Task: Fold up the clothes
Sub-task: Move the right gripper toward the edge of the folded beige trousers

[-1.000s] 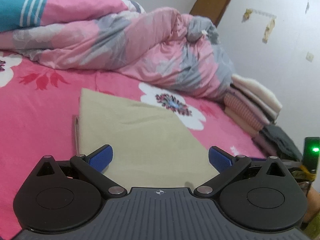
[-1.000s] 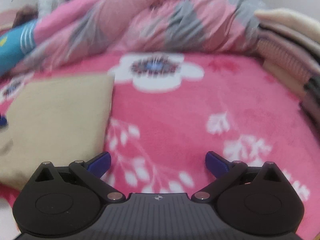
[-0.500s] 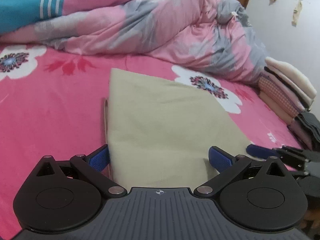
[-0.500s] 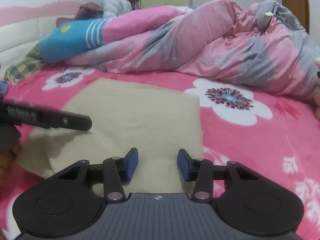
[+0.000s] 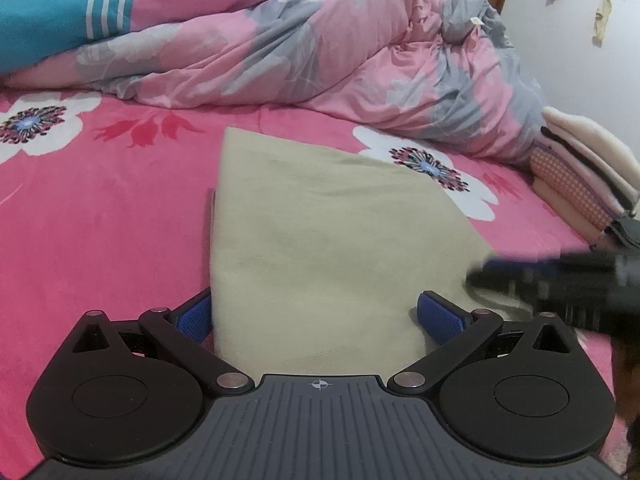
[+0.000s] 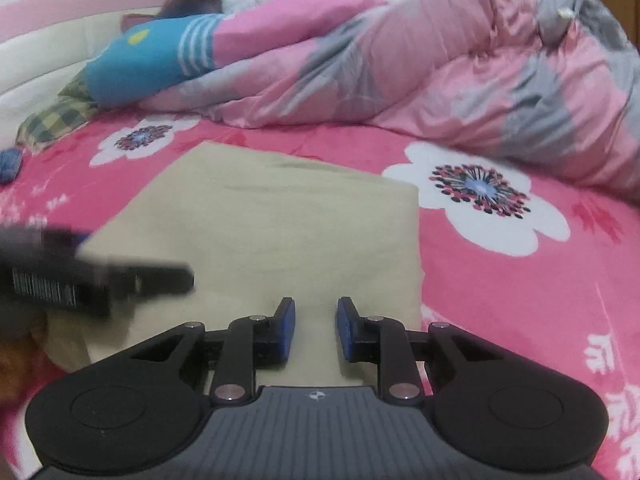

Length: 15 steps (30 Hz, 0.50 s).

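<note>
A tan folded cloth (image 5: 320,240), soft & smooth, lies flat like a rectangle on the fuzzy pink flower bed cover (image 5: 100,220). Left tool (image 5: 316,316) is wide, its blue ribbed pads either side of the cloth's near edge. Right tool (image 6: 315,328) is narrow & has just been closing over the cloth's near edge; can't tell if it pinches cloth. Behind: puffy pink-grey quilt (image 5: 320,52), w/ a stack of folded clothes (image 5: 580,172) at the right.
</note>
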{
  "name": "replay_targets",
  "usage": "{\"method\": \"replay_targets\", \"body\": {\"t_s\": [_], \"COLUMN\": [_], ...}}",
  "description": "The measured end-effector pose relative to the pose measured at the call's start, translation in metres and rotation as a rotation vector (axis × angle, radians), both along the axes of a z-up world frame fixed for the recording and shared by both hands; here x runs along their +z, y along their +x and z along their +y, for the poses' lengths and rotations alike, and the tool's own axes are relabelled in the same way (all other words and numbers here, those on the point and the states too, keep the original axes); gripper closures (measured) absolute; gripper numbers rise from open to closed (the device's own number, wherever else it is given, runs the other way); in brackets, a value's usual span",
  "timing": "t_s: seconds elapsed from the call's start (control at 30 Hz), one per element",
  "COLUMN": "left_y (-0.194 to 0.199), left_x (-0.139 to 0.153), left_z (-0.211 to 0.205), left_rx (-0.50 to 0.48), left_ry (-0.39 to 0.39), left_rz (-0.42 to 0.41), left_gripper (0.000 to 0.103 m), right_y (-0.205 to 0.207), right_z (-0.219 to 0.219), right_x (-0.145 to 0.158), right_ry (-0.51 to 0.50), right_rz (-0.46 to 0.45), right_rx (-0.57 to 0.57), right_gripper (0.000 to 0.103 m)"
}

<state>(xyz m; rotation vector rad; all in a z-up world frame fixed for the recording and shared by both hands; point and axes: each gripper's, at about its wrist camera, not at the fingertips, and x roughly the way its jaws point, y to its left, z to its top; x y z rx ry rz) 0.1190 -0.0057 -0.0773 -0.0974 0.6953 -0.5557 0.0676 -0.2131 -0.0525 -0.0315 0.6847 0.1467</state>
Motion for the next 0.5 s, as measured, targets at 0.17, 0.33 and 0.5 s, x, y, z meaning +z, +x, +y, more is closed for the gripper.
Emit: {"method": "replay_targets", "body": {"t_s": [0.17,0.33,0.5], "left_y": [0.0,0.001,0.001], "left_x": [0.0,-0.001,-0.002], "left_z": [0.0,0.001,0.002], "left_rx": [-0.003,-0.004,-0.007], "left_ry": [-0.001,-0.002,-0.005], "left_rz": [0.004,0.01,0.013], "left_gripper": [0.0,0.0,0.0], "right_y": [0.037,0.061,0.074], "right_z": [-0.012,-0.02,-0.019], "right_x": [-0.001,-0.014,0.004], "right_ry": [0.019,0.06,0.051], "right_rz": [0.006,0.086,0.103], "right_rx": [-0.05,-0.049,-0.068], "right_gripper": [0.079,0.079,0.078]}}
